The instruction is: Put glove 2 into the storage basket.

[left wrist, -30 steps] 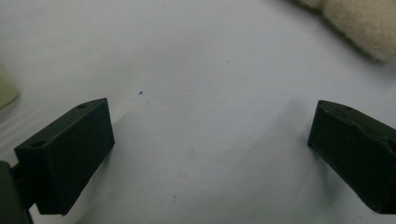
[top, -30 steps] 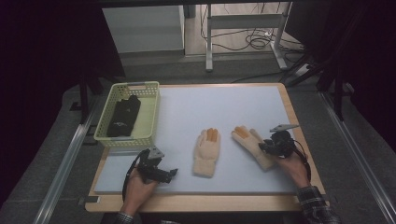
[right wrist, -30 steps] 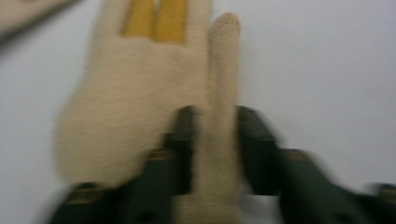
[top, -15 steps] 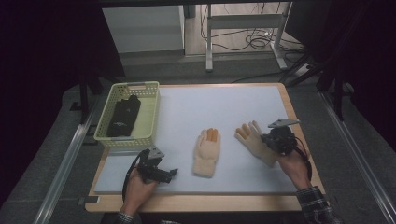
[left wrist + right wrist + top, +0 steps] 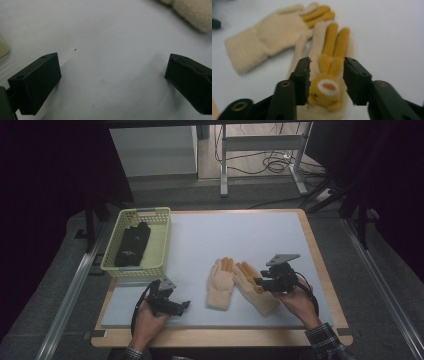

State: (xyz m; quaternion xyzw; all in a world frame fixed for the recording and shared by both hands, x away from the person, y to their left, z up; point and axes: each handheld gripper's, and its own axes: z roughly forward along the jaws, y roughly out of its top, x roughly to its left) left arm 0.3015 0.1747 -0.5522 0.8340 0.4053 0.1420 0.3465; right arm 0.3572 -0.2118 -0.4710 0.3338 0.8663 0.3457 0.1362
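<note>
1. Right gripper [image 5: 261,283] sits over the right glove [image 5: 256,289]; its jaws have just been opening and now straddle the glove's yellow animal patch [image 5: 327,90] with slack either side.
2. Glove's long axis runs straight ahead of the jaws, fingers pointing away.
3. Left gripper [image 5: 184,305], jaws apart and empty, rests well left of the second glove [image 5: 221,285].

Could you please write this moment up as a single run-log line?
right tongs: just opening, astride right glove | left tongs: open over mat | left glove: flat alongside | basket: dark item
</note>
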